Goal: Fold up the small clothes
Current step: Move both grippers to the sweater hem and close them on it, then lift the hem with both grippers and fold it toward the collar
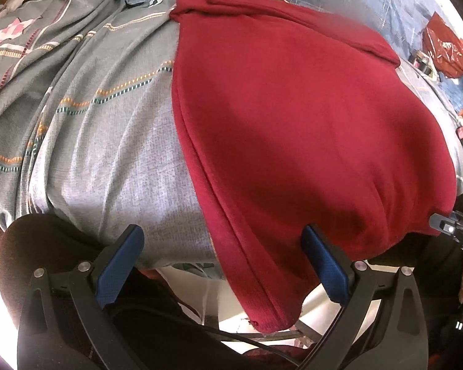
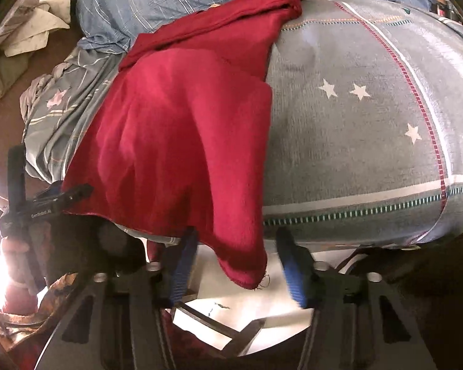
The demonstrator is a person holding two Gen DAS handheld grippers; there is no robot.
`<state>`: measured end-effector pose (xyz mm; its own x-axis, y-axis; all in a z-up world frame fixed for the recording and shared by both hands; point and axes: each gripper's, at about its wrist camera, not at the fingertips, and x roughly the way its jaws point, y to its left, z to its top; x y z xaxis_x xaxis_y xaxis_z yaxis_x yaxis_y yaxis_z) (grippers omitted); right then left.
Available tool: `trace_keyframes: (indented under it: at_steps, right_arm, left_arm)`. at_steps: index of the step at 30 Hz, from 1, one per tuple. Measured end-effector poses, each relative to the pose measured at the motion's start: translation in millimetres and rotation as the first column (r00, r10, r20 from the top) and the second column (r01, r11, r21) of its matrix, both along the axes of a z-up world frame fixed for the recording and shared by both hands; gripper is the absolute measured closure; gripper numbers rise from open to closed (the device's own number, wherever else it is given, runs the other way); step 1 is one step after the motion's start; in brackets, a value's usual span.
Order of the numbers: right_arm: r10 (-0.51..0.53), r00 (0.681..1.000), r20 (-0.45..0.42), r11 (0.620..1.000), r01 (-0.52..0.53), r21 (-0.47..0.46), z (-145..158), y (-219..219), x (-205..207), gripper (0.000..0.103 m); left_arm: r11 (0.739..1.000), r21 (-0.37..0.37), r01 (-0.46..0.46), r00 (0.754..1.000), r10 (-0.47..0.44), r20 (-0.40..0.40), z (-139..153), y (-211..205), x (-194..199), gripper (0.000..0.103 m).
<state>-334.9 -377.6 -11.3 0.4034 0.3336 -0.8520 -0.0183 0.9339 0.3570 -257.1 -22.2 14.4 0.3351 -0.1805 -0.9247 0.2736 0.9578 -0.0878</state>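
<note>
- Red garment (image 1: pixel 308 117): lies across the middle of the left wrist view, spread on a grey patterned bedsheet (image 1: pixel 102 160); its near corners hang over the bed edge at the lower centre of both views.
- Left gripper (image 1: pixel 222 262): jaws apart, blue pads (image 1: pixel 120 265) standing either side of the hanging corner; no pad presses the cloth.
- Right gripper (image 2: pixel 231 265): jaws apart, nothing clamped; the other hanging corner sits between the blurred pads, at lower centre of the right wrist view.
- Blue checked pillow (image 2: pixel 176 3): upper part of frame, touching the garment's far edge.
- Step in hand, as judged: pinching both near corners for a fold.
- Handling note: close each pad pair on the hem itself, catching every layer but not the sheet; lift both corners evenly so that the fold lands square.
</note>
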Motion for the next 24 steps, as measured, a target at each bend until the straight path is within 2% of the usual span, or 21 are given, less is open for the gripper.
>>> trace_keyframes:
  at_steps: [1,4,8,11,12,13,14,16,19,24]
  right_arm:
    - [-0.001,1.0,0.0,1.0,0.001,-0.002,0.3,0.9,1.0,0.064]
    - [-0.001,1.0,0.002,1.0,0.001,-0.003,0.5,2.1,0.7,0.073]
    - [0.009,1.0,0.007,1.0,-0.009,-0.007,0.6,5.0,2.7,0.078]
    - [0.027,1.0,0.011,1.0,-0.027,-0.006,0.8,4.6,2.3,0.083]
    - [0.034,0.999,0.015,0.999,-0.034,0.003,1.6,5.4,2.1,0.084]
    - [0.042,0.999,0.018,0.999,-0.042,0.015,2.1,3.1,2.6,0.085]
    - [0.048,0.999,0.021,0.998,-0.049,0.036,3.1,2.9,2.3,0.086]
    - [0.054,0.998,0.033,0.997,-0.055,0.049,5.4,1.9,1.5,0.089]
    - [0.067,0.996,0.055,0.995,-0.07,0.072,10.7,2.8,0.5,0.091]
    - [0.102,0.988,0.112,0.991,-0.111,0.077,29.1,9.6,-6.4,0.094]
  left_arm:
    - [1.0,-0.003,-0.003,1.0,0.003,0.0,-0.6,0.3,0.0,0.001]
    - [1.0,-0.012,-0.009,1.0,0.009,-0.004,-1.4,3.2,1.1,0.002]
    - [1.0,-0.013,-0.005,1.0,0.005,-0.008,-2.9,5.3,1.5,0.009]
    - [1.0,-0.005,0.004,1.0,-0.004,-0.005,-2.9,2.5,-0.9,0.02]
    - [1.0,-0.005,0.009,1.0,-0.009,0.009,-1.7,0.8,-2.8,0.029]
    - [1.0,-0.005,0.014,1.0,-0.014,0.02,-0.6,-1.3,-3.5,0.044]
    - [1.0,-0.004,0.024,0.999,-0.023,0.032,1.3,-2.4,-4.9,0.052]
    - [0.999,-0.024,0.038,0.999,-0.037,0.032,4.4,-2.2,-5.8,0.089]
    - [0.997,-0.068,0.041,0.999,-0.041,-0.001,6.7,0.7,-3.6,0.095]
    - [0.993,-0.099,0.06,0.998,-0.057,0.03,28.4,9.4,-7.7,0.098]
